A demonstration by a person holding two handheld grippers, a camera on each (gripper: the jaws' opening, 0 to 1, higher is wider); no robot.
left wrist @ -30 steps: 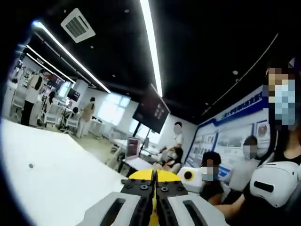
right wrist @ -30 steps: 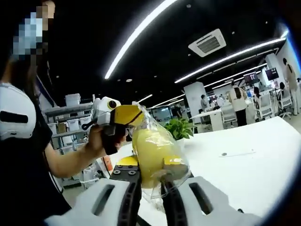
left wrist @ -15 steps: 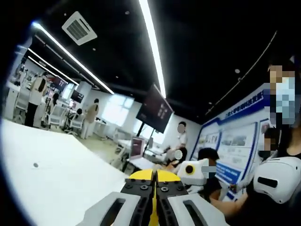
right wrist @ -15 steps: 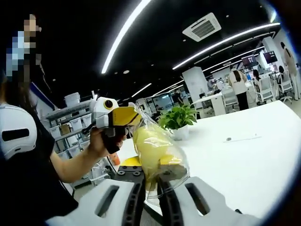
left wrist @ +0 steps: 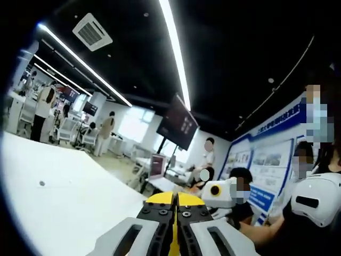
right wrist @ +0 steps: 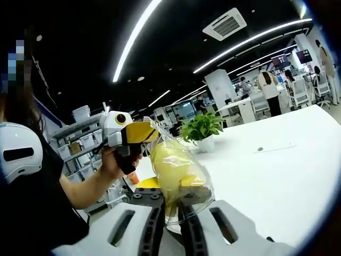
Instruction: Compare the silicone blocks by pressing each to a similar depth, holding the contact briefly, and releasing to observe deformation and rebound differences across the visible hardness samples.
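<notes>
1. In the right gripper view, the right gripper (right wrist: 169, 209) is rising from the bottom edge, with the bagged block (right wrist: 176, 172) standing between its jaws.
2. The left gripper (right wrist: 143, 132) is sitting left of the bag's top, touching it, held in a hand (right wrist: 116, 160).
3. The table (right wrist: 277, 176) is extending to the right behind the bag, carrying a potted plant (right wrist: 201, 129) at its far side.
4. In the left gripper view, the table (left wrist: 58, 197) is lying left of the jaws; seated people (left wrist: 241, 194) are sitting to the right.

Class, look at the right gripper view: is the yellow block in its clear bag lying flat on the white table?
No. The bagged yellow block is held up off the white table, pinched between both grippers' jaws.
</notes>
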